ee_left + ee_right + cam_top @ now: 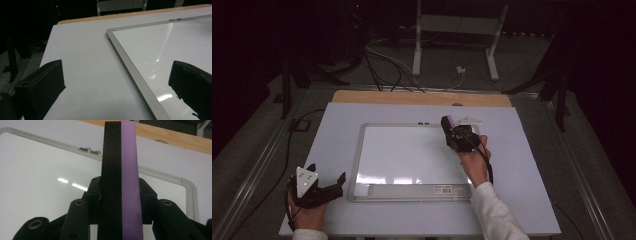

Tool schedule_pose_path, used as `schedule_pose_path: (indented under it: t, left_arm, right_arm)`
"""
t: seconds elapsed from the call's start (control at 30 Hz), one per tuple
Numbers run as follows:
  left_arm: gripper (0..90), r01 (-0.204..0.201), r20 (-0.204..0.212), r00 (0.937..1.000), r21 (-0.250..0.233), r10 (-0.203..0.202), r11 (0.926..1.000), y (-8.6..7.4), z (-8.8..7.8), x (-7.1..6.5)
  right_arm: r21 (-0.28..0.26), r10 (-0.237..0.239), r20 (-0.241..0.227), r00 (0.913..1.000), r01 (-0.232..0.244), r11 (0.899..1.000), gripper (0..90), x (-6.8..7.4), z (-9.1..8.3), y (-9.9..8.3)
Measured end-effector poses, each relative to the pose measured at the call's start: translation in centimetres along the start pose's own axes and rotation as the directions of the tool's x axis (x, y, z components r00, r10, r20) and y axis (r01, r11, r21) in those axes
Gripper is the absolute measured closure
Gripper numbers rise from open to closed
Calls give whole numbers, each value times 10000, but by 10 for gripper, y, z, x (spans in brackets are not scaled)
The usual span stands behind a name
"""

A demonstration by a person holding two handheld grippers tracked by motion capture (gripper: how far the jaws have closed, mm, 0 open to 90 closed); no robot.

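A whiteboard (407, 155) with a silver frame lies flat in the middle of the pale table. My right gripper (452, 131) hovers over the board's far right corner, shut on a block eraser (447, 121) that is black on one side and purple on the other. In the right gripper view the eraser (120, 175) stands up between the jaws of the right gripper (120, 192), above the whiteboard (45, 175). My left gripper (328, 172) rests open near the table's front left, just left of the board's frame. Nothing sits between the jaws of the left gripper (117, 77), and the whiteboard (155, 42) corner lies ahead.
A label strip (412, 189) runs along the board's near edge. Two small metal clips (90, 151) sit on its far edge. A wooden board edge (422, 97) borders the table's far side. Beyond it stand a metal stand (452, 45) and floor cables (382, 70).
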State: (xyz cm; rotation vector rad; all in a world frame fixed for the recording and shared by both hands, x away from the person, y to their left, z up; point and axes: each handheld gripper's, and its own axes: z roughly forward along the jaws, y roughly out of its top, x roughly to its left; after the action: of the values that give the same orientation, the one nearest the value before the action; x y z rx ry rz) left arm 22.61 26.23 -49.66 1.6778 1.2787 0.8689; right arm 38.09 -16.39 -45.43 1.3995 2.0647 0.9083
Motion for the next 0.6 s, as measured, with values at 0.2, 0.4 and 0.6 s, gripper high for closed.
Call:
schedule_pose_path:
  t: [0.2,0.4,0.6]
  left_arm:
    - [10,14,26,10000,-19,-14,10000,0,1,0]
    - [10,-65,31,10000,8,65,10000,1,2,-1]
    - [10,91,-91,9999,-32,-92,10000,-1,-3,3]
  right_arm:
    - [-98,134,205,9997,-132,9999,629,-8,-2,1]
    - [-58,330,380,9987,-328,9994,629,-17,-1,0]
    - [33,442,546,9975,-445,9990,629,-23,3,-1]
